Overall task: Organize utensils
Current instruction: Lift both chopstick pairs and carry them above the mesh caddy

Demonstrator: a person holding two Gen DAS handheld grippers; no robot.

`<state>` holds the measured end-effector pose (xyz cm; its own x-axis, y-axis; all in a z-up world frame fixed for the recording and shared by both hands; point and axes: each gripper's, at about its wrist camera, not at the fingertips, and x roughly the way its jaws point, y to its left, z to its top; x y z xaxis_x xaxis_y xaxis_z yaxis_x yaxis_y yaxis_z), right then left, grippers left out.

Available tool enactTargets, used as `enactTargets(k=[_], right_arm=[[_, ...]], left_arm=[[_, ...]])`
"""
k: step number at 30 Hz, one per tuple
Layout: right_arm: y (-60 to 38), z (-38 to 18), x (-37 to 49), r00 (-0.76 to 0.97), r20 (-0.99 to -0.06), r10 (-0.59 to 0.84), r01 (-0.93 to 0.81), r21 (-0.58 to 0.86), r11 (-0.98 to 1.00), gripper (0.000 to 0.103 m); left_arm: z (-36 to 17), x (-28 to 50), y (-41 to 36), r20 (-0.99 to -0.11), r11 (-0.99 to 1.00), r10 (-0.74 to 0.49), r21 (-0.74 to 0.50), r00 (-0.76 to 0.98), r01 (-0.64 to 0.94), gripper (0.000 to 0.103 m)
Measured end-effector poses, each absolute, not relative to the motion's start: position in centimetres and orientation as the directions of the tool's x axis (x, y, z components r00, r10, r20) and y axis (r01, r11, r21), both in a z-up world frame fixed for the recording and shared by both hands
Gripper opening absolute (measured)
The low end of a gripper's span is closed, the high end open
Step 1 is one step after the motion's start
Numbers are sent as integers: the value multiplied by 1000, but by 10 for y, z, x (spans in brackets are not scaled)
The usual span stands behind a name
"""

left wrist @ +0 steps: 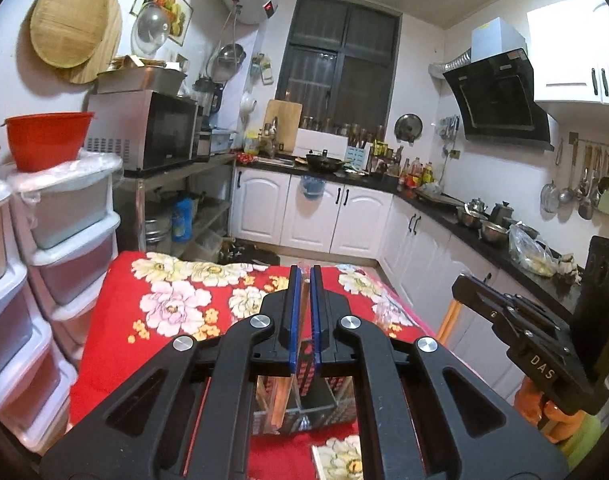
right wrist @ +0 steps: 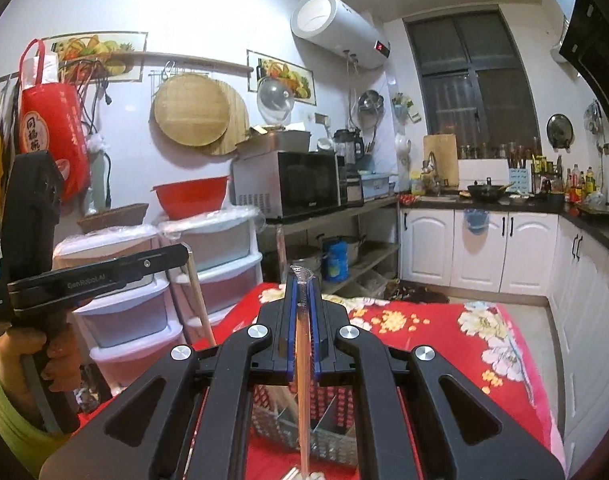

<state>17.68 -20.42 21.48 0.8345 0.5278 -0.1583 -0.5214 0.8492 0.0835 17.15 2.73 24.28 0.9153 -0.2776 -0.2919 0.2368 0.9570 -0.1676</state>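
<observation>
tablecloth (left wrist: 116,320): red, floral | basin (left wrist: 46,140): red | cabinets (left wrist: 360,216): white

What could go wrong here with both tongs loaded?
1. The right tongs pinch a wrapped chopstick pair by a thin edge; it could slip or swing.
2. The left tongs hold a similar long piece; lowering both into the caddy together, they might clash or miss the dividers.
</observation>
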Motion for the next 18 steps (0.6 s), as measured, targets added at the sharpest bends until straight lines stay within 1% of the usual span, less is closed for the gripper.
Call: enactTargets(k=[8, 12, 18], right_arm=[[-205, 232, 189, 844, -105, 526, -520, 78, 851, 6], [-205, 238, 196, 846, -79, 527, -522, 77, 849, 6], [-200, 238, 208, 853, -67, 517, -513, 68, 856, 6]], left_arm=[[251, 189, 19, -265, 957, -275, -170, 924, 236, 1], [250, 192, 16, -236, 957, -273, -166, 933, 239, 1], [242, 203, 18, -247, 957, -267, -183, 931, 226, 1]])
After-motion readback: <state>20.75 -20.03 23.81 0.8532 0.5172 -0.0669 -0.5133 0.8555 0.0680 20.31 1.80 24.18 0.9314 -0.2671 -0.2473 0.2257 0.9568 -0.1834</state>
